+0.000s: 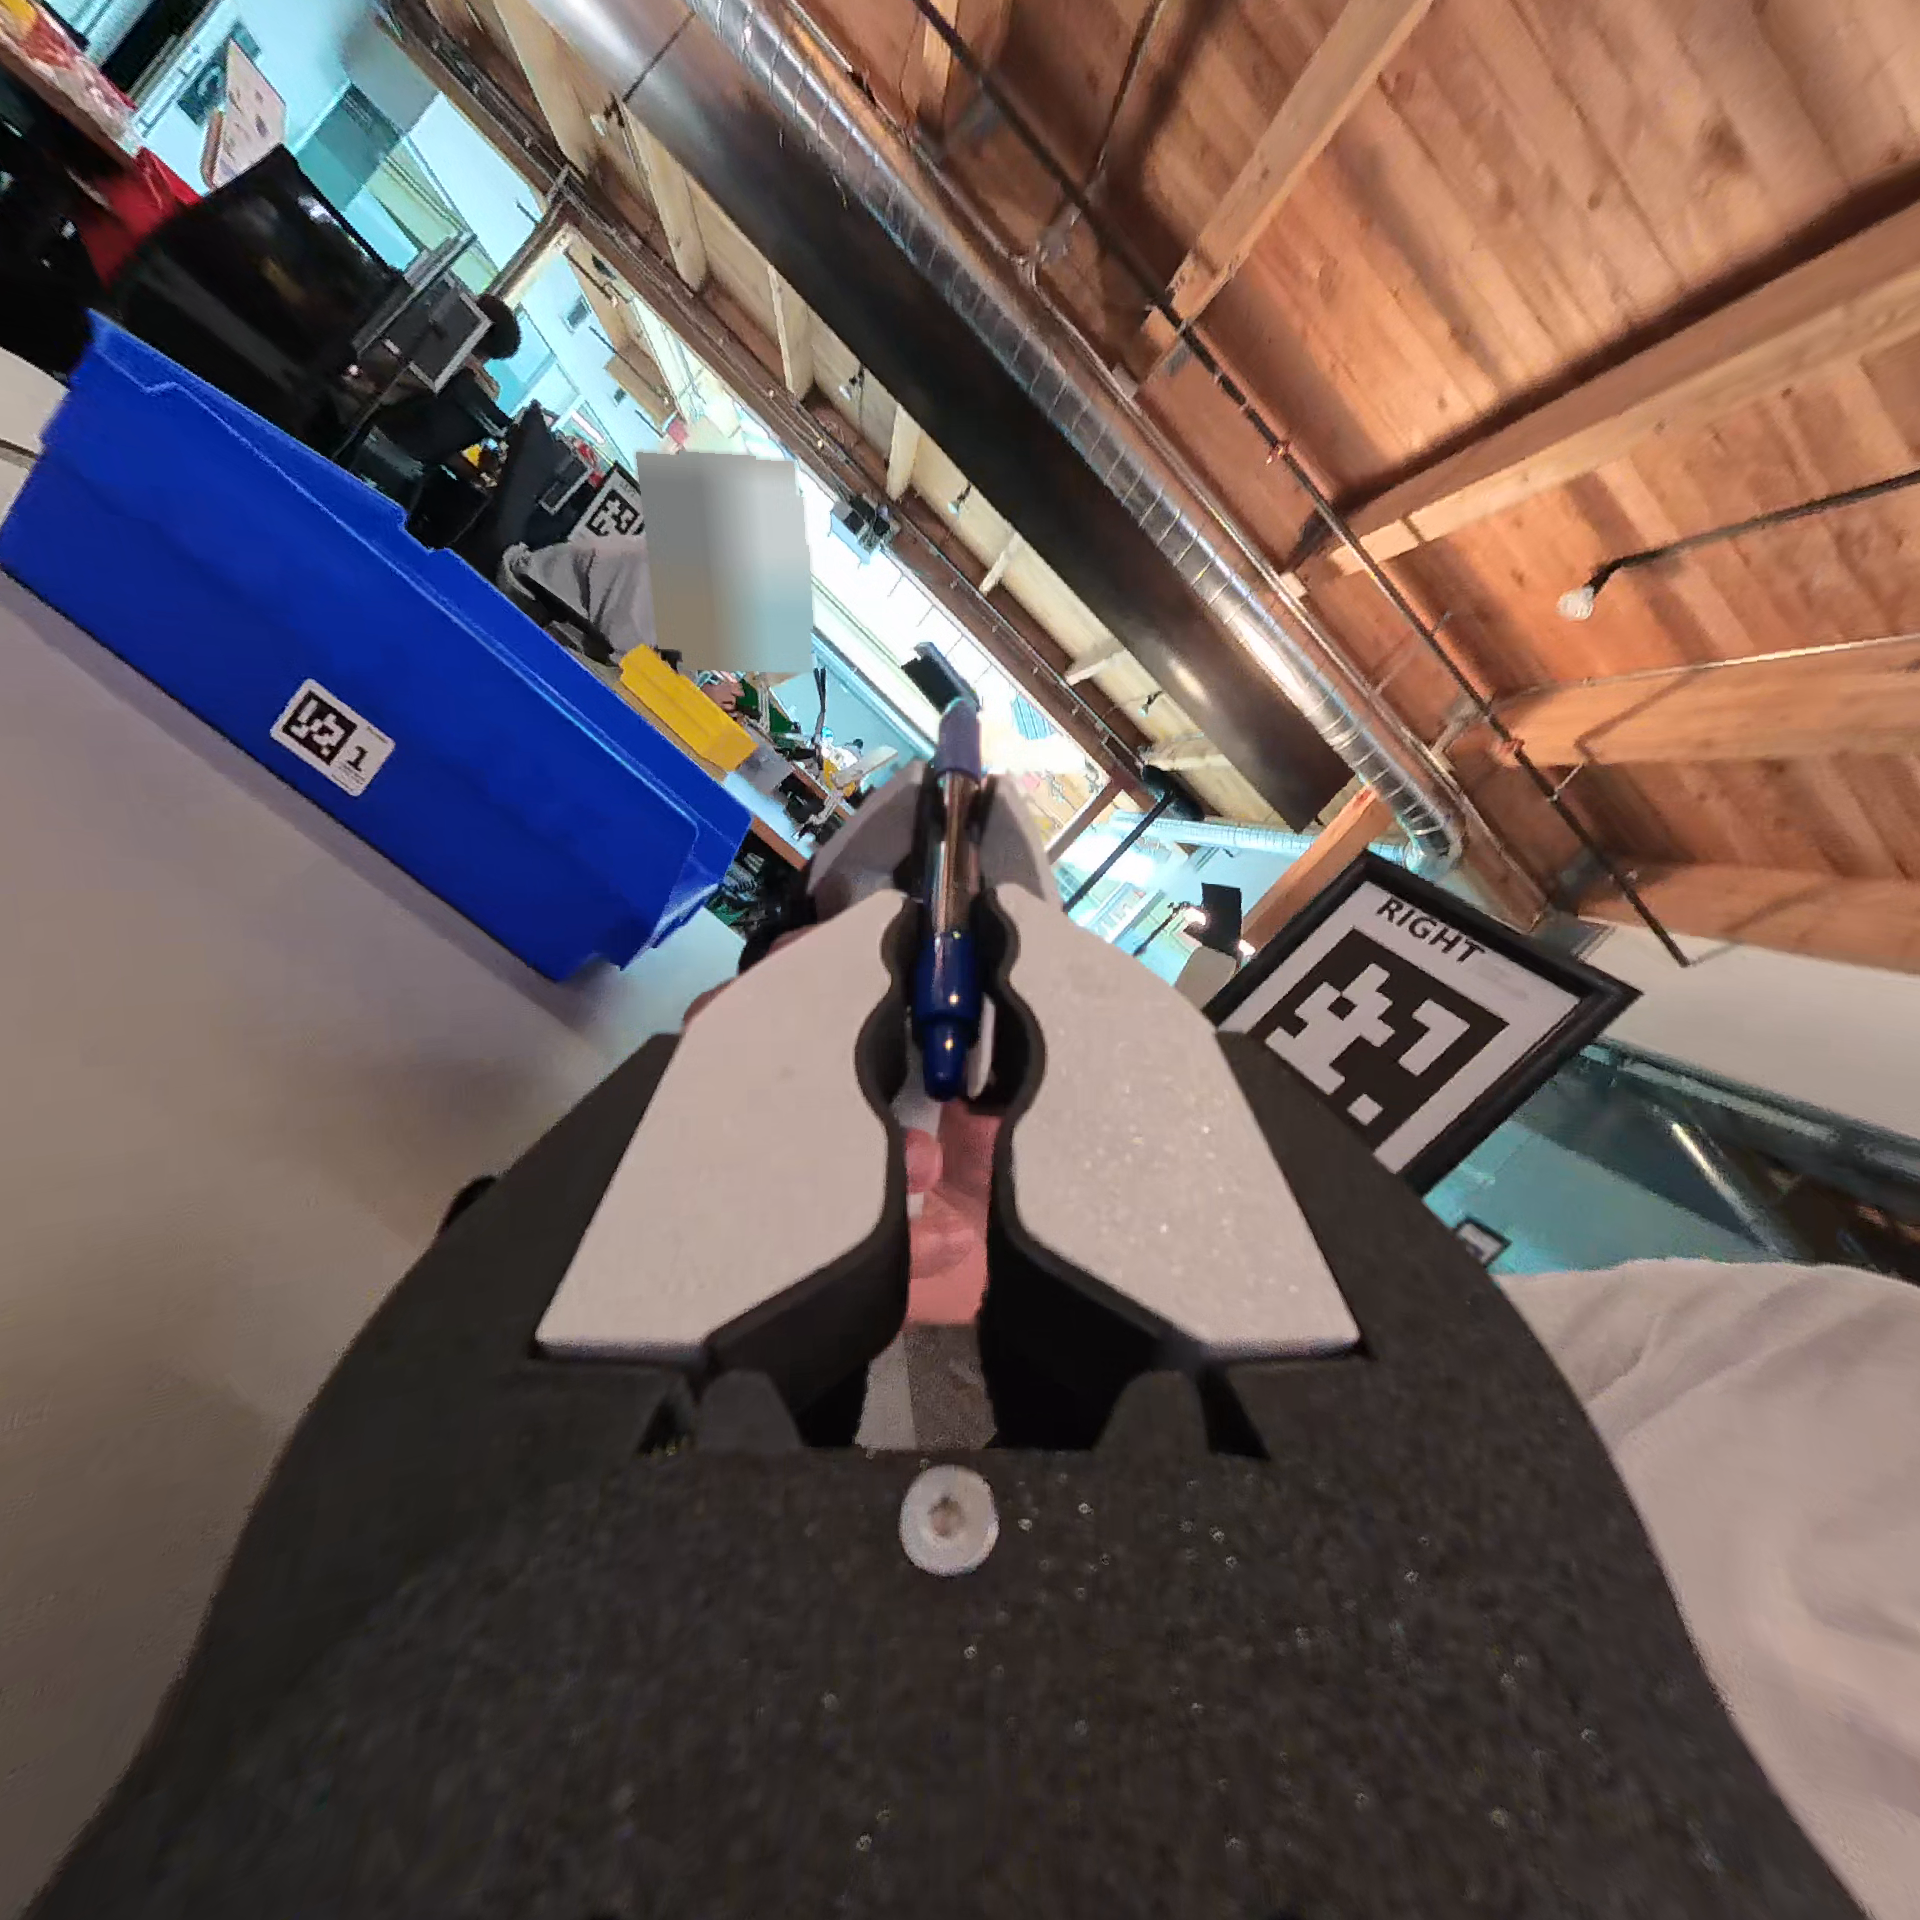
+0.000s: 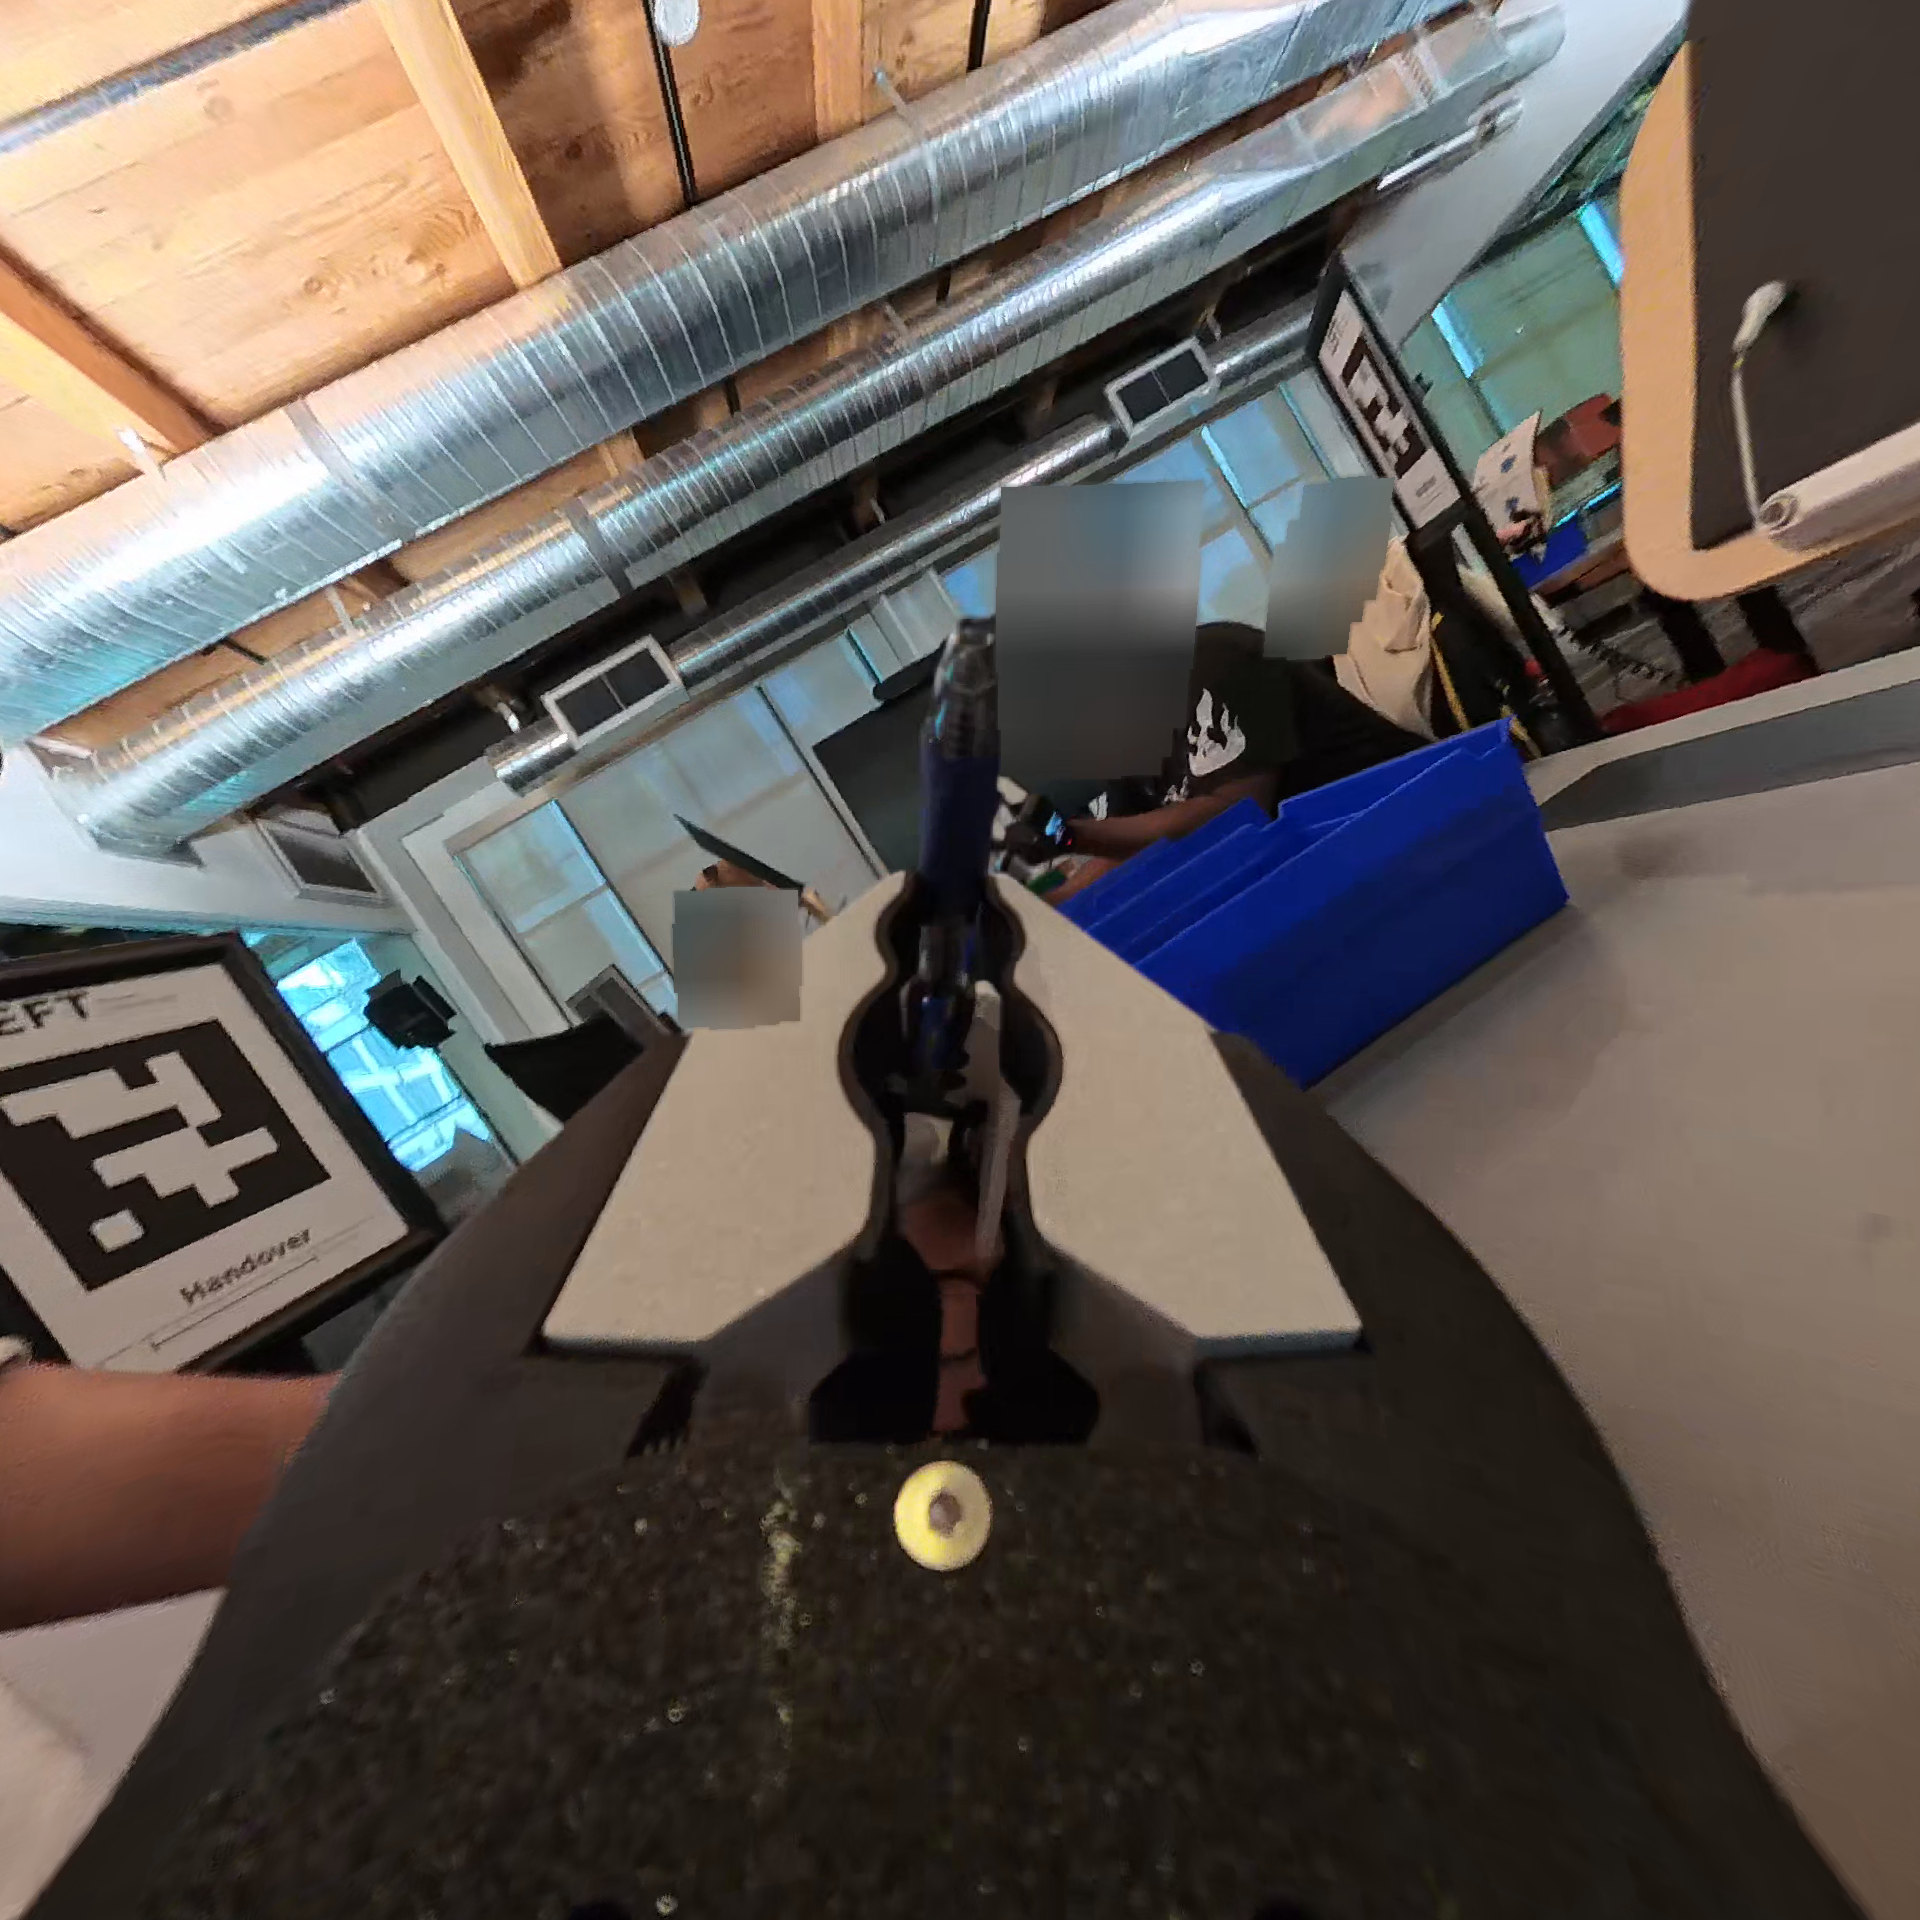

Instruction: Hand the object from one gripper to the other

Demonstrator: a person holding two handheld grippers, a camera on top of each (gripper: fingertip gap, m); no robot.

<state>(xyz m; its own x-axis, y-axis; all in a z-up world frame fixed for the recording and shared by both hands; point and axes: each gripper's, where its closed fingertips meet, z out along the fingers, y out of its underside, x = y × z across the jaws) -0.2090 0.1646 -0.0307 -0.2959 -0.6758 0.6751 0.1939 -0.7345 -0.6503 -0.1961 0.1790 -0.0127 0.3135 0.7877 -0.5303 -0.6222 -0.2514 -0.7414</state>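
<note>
Black foam-textured housing fills the lower half of both wrist views, each with a pale screw head near its centre. From it, the left gripper (image 1: 951, 914) reaches toward twelve o'clock, its two grey fingers (image 1: 790, 1122) drawn in tight on a blue pen (image 1: 951, 935) whose dark blue end points back at the camera and whose chrome barrel runs away between the tips. Just beyond those tips a second pair of grey fingertips, those of the other gripper, closes around the same pen at twelve o'clock. In the right wrist view, the right gripper (image 2: 951, 894) is likewise closed on the pen (image 2: 951, 821), with the blue grip section standing up past the fingers (image 2: 1174, 1143) toward twelve o'clock; so both claws appear to be clamped on the pen at once, though the dark gap between the fingers makes the exact contact hard to judge. A blue bin (image 1: 343, 665) rests on the pale table (image 1: 208, 1039) at ten o'clock in the left view, bearing a small square marker sticker on its side; its inside is hidden from this angle. In the right view the bin (image 2: 1351, 904) sits at two o'clock, its inner divider walls visible, contents not discernible. A framed black-and-white marker board (image 1: 1392, 1029) stands at three o'clock in the left view, and another (image 2: 156, 1153) at nine o'clock in the right.
</note>
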